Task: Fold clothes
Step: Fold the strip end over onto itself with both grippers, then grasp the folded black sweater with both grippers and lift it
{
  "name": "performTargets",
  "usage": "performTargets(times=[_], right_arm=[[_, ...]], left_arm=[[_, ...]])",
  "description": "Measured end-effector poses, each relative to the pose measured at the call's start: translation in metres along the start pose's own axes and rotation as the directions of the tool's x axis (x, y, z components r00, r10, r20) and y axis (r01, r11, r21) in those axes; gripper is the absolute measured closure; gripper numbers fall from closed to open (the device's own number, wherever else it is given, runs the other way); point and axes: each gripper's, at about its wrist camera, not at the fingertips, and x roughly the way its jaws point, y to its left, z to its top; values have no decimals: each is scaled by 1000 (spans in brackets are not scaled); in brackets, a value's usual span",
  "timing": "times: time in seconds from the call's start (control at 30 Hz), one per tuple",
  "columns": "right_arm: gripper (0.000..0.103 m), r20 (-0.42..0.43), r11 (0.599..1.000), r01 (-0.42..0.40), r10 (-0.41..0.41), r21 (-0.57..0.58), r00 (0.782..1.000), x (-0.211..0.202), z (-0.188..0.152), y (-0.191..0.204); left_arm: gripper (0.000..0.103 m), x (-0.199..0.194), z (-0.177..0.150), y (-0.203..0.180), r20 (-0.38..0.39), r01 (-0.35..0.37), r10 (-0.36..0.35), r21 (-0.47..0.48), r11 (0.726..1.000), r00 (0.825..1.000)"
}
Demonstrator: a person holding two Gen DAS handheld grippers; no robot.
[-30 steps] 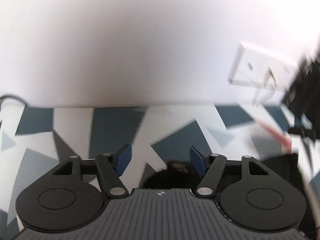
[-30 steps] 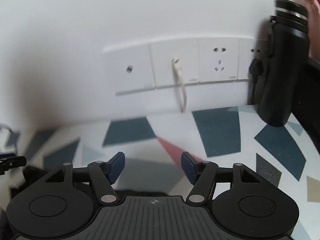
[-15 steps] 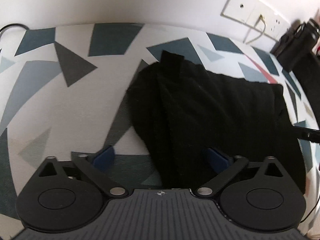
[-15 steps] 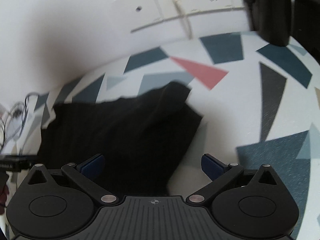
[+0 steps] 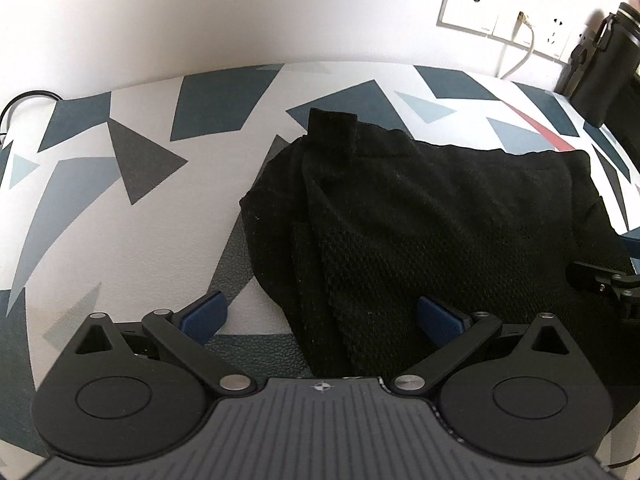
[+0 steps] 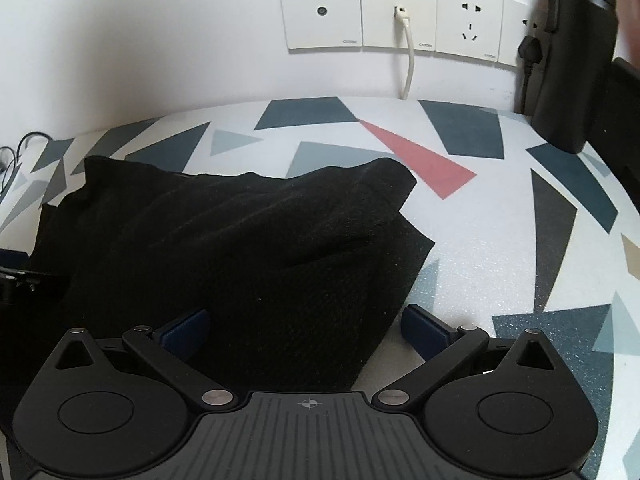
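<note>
The worktop (image 5: 132,248), covered in a white sheet with grey, blue and red shapes, now fills both wrist views, where a second ago both looked mostly at the wall with its socket plates (image 6: 396,16): both tools have tipped down toward the cloth. The black garment (image 5: 420,224) lies crumpled in a loose heap near the middle of the worktop, a narrow tab of it pointing to the back edge, well short of the dark bottle (image 6: 576,60) at the back right corner. The left hand-held gripper (image 5: 320,316) has just been opening and now stands fully wide, straddling the heap's left near edge without pinching it. The right hand-held gripper (image 6: 306,324) has likewise just spread wide, across the right near corner, holding nothing. Folding seems barely begun; each side looks poised to close on an edge.
</note>
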Motion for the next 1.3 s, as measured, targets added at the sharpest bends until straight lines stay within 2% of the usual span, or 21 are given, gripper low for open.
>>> performTargets(times=[0.17,0.27,0.3,0.47,0.57,0.6,0.63,0.67,0.7,0.73,0.77,0.8,0.83,0.9,1.0,1.13,1.3], right_arm=[[1,-7,1000,-1,1,-10,1000,1,1,1],[1,-25,1000,-8,7,-7,1000,1,2,0],[1,-29,1000,-10,10,-4,1000,0,2,-1],[1,-26,1000,2,-2,-10,1000,1,1,3],[1,-15,1000,-10,9,-26,1000,2,1,6],[1,-9,999,-18,17,-35,1000,3,1,7],[5,-1,998,-30,30,-49,1000,2,1,9],[16,7,997,-42,43,-64,999,1,1,10],[30,11,995,-64,65,-74,998,0,1,12],[36,13,993,-88,89,-84,996,-1,2,13],[49,16,989,-111,113,-93,993,-2,3,15],[70,18,986,-135,137,-102,990,-3,4,16],[75,7,980,-180,181,-87,983,-2,6,16],[79,-8,976,-212,212,-50,977,-1,11,17],[82,8,961,-265,266,-75,964,-7,16,26],[83,34,918,-376,382,-126,923,-21,26,52],[83,36,837,-477,503,-267,863,-46,39,115]], left_arm=[[0,-1,-1,-2,6,-1,1,-13,1000,1000],[0,-4,-3,-5,-12,95,-95,17,995,995],[0,-4,-4,-8,-17,107,-106,33,994,994],[0,2,-4,-22,-15,56,-55,68,996,998],[1,3,-3,-25,-6,63,-63,63,996,998],[5,3,-2,-25,-2,71,-71,61,996,997],[10,1,-2,-26,5,80,-81,62,995,997],[24,-1,-1,-26,14,93,-94,67,993,995],[46,-3,-1,-27,20,112,-114,66,991,993],[58,-5,0,-28,22,133,-135,54,990,991],[74,-5,2,-27,16,156,-156,32,987,988],[78,-5,3,-28,10,174,-174,12,985,985],[78,-7,2,-30,13,169,-170,14,985,985],[80,-12,0,-34,29,142,-143,36,989,989],[80,-29,-8,-27,77,96,-98,20,995,992],[80,-70,-22,-2,157,56,-45,-68,996,987],[80,-138,-55,36,240,-40,88,-198,979,967]])
